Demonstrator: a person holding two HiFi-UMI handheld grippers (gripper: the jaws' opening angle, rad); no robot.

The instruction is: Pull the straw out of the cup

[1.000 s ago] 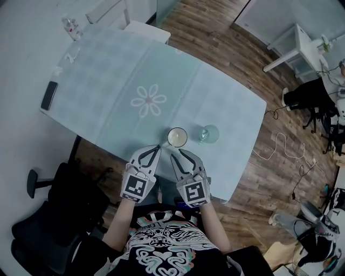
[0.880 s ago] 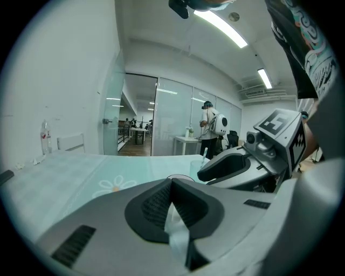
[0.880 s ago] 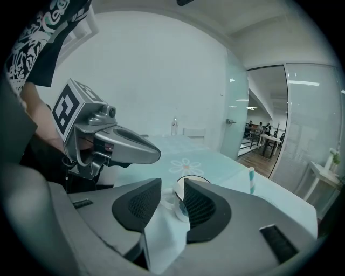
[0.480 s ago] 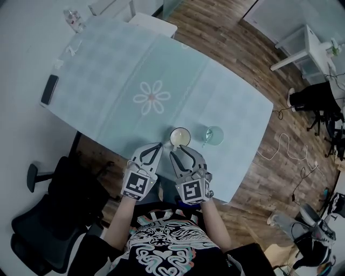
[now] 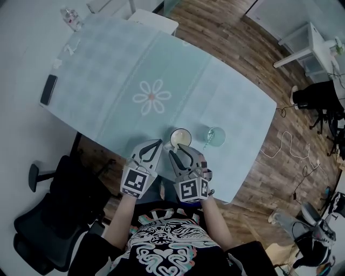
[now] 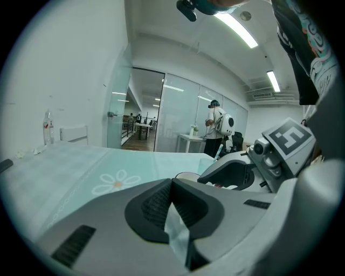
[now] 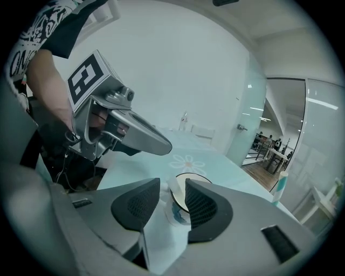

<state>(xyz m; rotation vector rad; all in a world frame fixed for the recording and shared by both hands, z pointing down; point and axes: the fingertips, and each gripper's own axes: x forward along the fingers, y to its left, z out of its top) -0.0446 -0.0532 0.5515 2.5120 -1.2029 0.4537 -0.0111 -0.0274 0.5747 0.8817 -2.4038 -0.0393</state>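
A clear glass cup with a teal striped straw stands near the table's front edge; the straw also shows at the right of the right gripper view. Left of it is a white cup. My right gripper is open, its jaws having just been opening. Its tips sit just short of the white cup, which shows through the gap untouched. My left gripper is beside it on the left, shut on nothing.
A pale green checked cloth with a daisy covers the table. At the far left lie a black phone and a bottle. A black office chair stands left of me. Cables trail on the wood floor.
The right gripper's jaws have spread wider and it has sunk a little toward the white cup. The left gripper has stayed about where it was.
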